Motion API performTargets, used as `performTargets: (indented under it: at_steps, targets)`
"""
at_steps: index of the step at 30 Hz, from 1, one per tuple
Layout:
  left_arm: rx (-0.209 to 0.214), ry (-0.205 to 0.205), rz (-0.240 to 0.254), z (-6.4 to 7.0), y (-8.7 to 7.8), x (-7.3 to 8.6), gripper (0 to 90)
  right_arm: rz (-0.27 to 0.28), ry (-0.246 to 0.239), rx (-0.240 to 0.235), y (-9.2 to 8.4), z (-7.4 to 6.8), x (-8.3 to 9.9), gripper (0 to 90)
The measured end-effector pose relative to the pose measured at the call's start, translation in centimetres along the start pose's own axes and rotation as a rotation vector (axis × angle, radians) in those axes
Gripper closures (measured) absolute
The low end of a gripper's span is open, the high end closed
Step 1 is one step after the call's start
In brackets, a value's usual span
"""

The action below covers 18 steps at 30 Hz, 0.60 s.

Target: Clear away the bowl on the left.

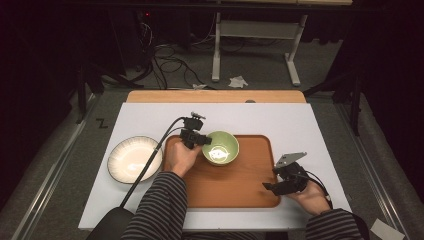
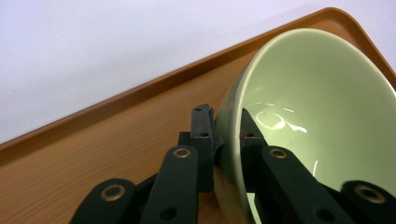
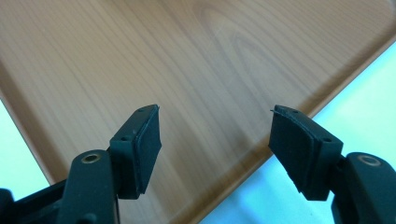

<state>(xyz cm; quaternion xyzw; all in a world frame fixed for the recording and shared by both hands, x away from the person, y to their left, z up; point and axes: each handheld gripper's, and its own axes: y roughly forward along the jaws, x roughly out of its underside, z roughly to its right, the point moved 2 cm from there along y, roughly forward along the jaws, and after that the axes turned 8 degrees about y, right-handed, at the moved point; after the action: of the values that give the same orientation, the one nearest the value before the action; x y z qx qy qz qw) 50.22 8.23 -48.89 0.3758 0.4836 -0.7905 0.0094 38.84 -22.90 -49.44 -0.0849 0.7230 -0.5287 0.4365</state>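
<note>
So my left gripper (image 2: 227,140) is clamped on the rim of the glossy pale green ceramic bowl (image 1: 221,148), one jaw outside the wall and one inside. The bowl sits at the far left part of the rectangular wooden serving tray (image 1: 240,187), and in the left gripper view it looks tipped up toward the camera. My right gripper (image 3: 215,149) is hovering over the tray's near right corner with its jaws wide apart, nothing between them, just wood grain and the tray's raised edge underneath.

Around it: a round white ribbed plate (image 1: 134,159) sits on the white tabletop (image 1: 280,117) just left of the tray, and my left gripper's black cable (image 1: 145,172) runs right across its near right side. Past the table there's a tangle of cables on the floor (image 1: 172,62) and a white table frame (image 1: 255,45).
</note>
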Motion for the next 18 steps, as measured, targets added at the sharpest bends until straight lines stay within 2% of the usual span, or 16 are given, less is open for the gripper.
performTargets:
  at_steps: [3, 9, 13, 18]
  targets:
    - [0.008, -0.010, -0.004, -0.22, 0.13, 0.04, 82.1, -0.005, 0.000, 0.000, 0.04, 0.01, 0.00, 35.5]
    - [0.007, -0.003, -0.009, -0.47, 0.26, 0.10, 82.0, -0.003, 0.004, 0.000, 0.03, -0.06, 0.02, 35.5]
    - [0.010, -0.020, -0.013, -0.64, 0.13, 0.09, 80.7, -0.004, 0.001, -0.001, 0.08, 0.05, -0.01, 35.5]
    - [0.008, -0.004, -0.003, -0.35, -0.17, 0.04, 74.2, -0.005, 0.003, 0.000, 0.06, -0.04, 0.02, 35.5]
